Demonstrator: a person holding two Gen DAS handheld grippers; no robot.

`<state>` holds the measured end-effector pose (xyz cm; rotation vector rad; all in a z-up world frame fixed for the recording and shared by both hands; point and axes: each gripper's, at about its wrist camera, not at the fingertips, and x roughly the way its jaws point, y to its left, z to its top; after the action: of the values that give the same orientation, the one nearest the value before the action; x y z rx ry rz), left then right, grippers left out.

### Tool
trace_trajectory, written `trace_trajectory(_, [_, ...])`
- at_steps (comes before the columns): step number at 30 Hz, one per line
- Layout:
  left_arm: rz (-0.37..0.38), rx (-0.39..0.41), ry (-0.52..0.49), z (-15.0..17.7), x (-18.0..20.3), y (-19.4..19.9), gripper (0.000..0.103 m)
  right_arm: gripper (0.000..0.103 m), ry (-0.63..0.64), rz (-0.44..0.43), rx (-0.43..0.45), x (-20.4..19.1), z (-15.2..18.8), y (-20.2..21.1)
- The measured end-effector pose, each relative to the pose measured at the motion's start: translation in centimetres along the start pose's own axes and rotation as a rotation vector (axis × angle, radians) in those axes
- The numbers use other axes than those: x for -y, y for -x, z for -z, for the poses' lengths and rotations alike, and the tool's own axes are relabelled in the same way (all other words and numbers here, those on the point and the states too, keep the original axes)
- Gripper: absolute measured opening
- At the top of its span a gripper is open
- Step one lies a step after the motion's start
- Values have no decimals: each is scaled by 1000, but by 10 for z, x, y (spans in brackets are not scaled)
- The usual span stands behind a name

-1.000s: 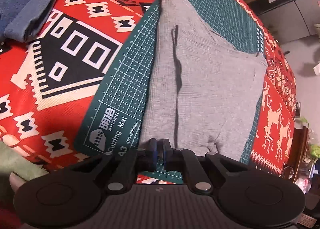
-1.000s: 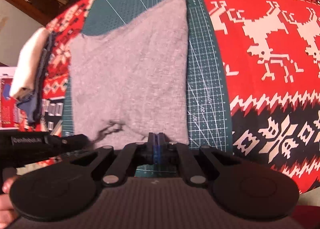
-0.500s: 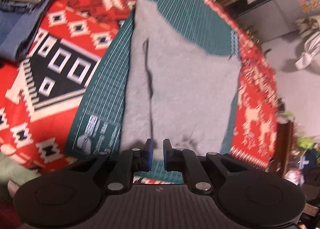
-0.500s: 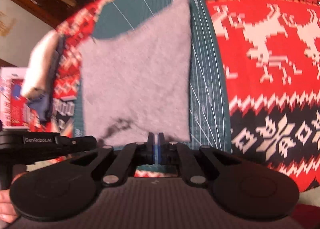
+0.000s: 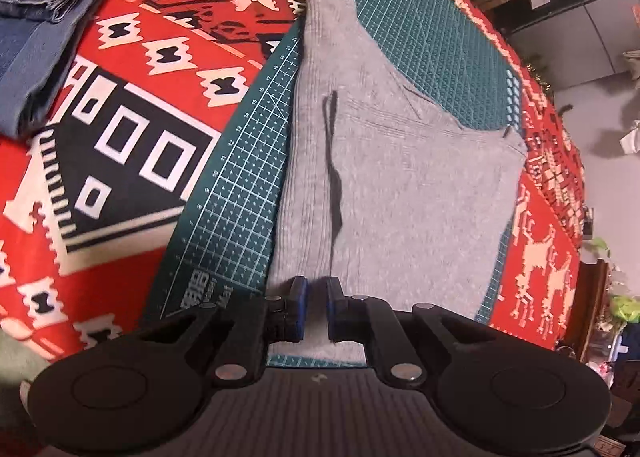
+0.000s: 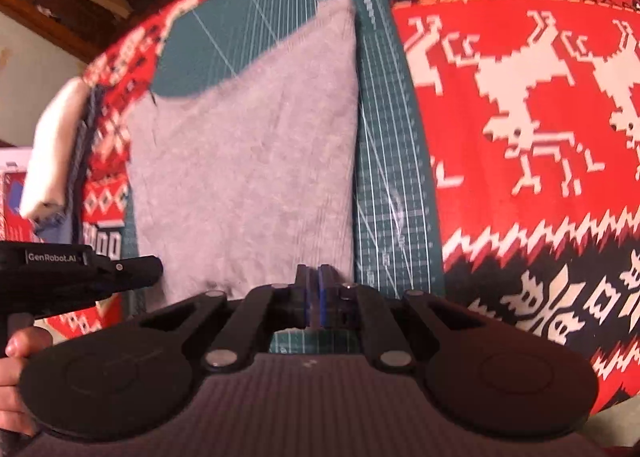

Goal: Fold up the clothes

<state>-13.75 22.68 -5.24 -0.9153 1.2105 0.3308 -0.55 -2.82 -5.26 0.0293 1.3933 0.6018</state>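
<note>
Grey knit garment [image 5: 400, 193] lay flat on a green cutting mat [image 5: 240, 177], which sat on a red patterned cloth [image 5: 120, 161] covering the table. The left tool [image 5: 316, 297] hovered at the garment's near edge, its fingers narrowly apart and gripping nothing. The right tool [image 6: 318, 289] was at the near right corner of the garment [image 6: 248, 177] with its fingers pressed together; whether fabric was pinched between them could not be told. Folded clothes [image 5: 36, 17] were stacked at the far left.
</note>
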Motion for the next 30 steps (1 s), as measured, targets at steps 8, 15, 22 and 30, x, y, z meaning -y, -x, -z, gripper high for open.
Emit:
trace_trajectory(8, [55, 49, -23, 4, 5, 13, 8, 6, 54, -111, 41, -28, 0, 4])
trace_trajectory(15, [56, 30, -14, 2, 5, 8, 9, 5, 123, -67, 10, -53, -3, -23])
trace_trajectory(22, [94, 72, -14, -9, 6, 22, 8, 5, 107, -99, 53, -48, -7, -6])
trace_trajectory(30, [160, 108, 21, -51, 9, 20, 8, 6, -33, -124, 148, -9, -47, 19])
